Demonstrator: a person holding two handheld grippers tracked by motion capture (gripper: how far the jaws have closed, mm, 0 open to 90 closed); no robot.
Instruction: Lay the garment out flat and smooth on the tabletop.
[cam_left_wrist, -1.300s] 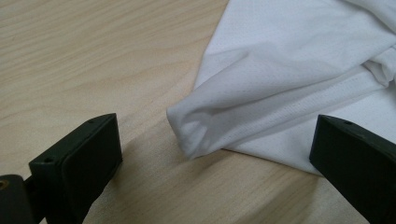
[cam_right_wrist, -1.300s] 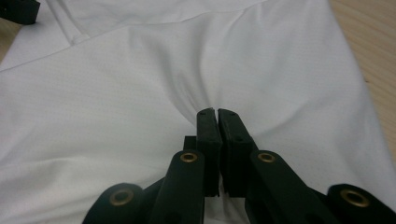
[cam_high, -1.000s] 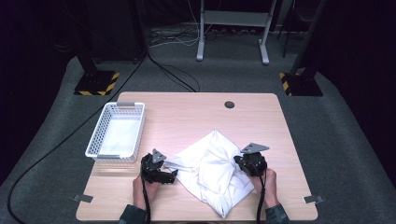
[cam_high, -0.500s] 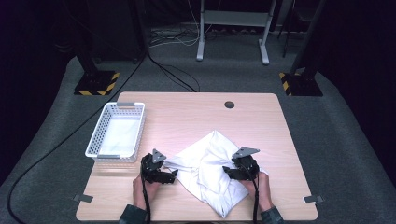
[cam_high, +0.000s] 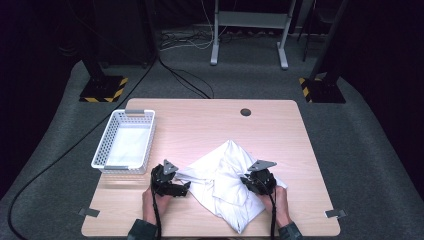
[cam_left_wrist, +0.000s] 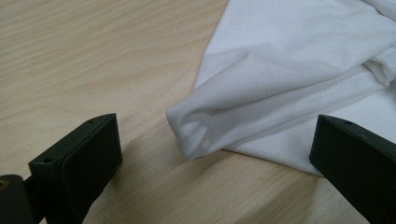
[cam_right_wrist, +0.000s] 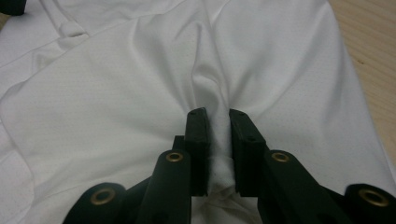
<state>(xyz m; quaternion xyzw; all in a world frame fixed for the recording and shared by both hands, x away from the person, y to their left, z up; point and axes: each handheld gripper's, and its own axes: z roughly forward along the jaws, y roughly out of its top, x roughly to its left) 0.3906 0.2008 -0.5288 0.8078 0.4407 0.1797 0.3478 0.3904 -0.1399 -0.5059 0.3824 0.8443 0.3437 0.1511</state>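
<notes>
A crumpled white mesh garment (cam_high: 225, 182) lies on the near half of the wooden table (cam_high: 200, 125). My left gripper (cam_high: 186, 187) rests at its left edge, jaws wide open; in the left gripper view a rolled fold of the garment (cam_left_wrist: 205, 133) lies on the table between the two pads (cam_left_wrist: 91, 149) without touching them. My right gripper (cam_high: 246, 181) sits over the garment's right side. In the right gripper view its jaws are pinched on a raised fold of the white fabric (cam_right_wrist: 218, 140), and the cloth (cam_right_wrist: 116, 93) spreads out ahead.
A white plastic basket (cam_high: 107, 150) stands at the table's left side, holding something white. A round cable hole (cam_high: 245, 112) sits near the far edge. Tape marks (cam_high: 90, 212) lie at the near corners. Stands and cables occupy the floor beyond.
My right gripper has slid left onto the garment and closed on a fold of it. The left gripper has stayed in place, open.
</notes>
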